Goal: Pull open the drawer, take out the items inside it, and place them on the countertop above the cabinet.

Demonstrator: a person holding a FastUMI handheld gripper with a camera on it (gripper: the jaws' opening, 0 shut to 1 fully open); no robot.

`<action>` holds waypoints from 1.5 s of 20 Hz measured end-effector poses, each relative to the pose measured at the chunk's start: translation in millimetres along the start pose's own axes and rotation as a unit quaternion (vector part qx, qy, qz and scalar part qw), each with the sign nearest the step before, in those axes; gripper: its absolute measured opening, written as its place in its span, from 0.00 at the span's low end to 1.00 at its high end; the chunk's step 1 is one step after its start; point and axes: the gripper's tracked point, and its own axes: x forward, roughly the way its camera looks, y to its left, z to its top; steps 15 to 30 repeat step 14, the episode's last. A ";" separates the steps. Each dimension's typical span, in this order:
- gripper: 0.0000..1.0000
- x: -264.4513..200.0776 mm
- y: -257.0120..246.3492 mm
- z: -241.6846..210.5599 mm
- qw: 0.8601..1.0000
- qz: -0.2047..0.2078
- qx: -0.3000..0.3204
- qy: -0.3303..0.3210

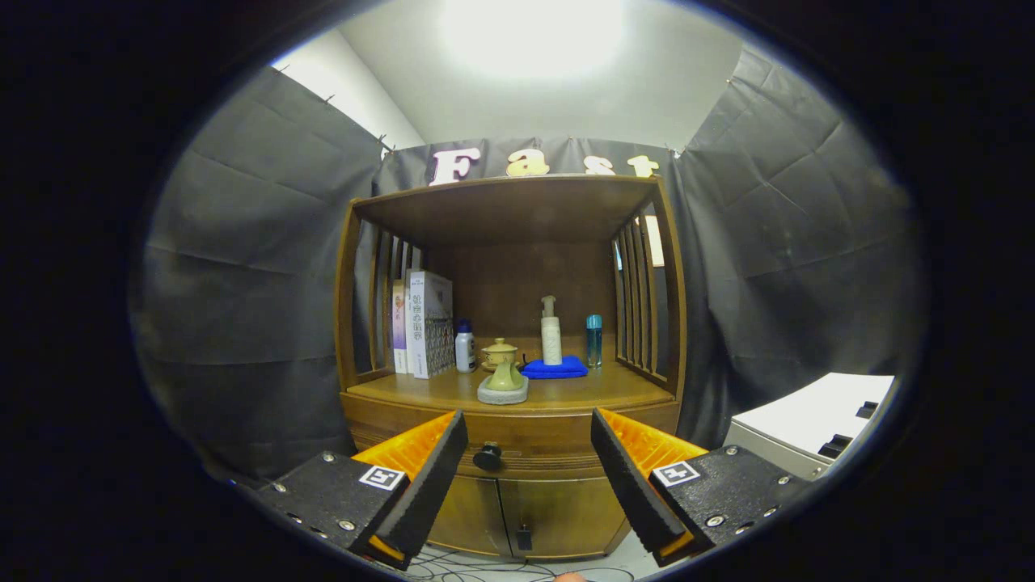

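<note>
Gripper view: tongs (530, 477) level, spread wide, empty, facing the shut drawer's knob (487, 457).

Wooden cabinet (517, 364), brown, centre of booth: open upper bay with flat top board, slatted side panels (639, 299) and solid back; two closed doors (525, 501) at its base. Dark cloth walls (242, 267), creased, hang behind the cabinet and to both sides of it, pinned along their upper edge. Pale ceiling above the cabinet, with one bright overhead light (530, 32). White unit (808, 428) with dark fittings stands beside the cabinet, low down. Light floor (501, 570) below the cabinet doors, with thin dark cables (453, 566) trailing across it.
</note>
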 end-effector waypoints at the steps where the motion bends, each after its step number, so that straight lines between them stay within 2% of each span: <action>1: 0.96 -1.5 -4.4 -4.4 1.000 -0.003 0.003 0.000; 7: 0.96 -4.1 -17.7 -15.6 1.000 -0.012 0.014 0.014; 30: 0.96 -4.7 -14.0 -18.0 1.000 -0.006 0.020 0.015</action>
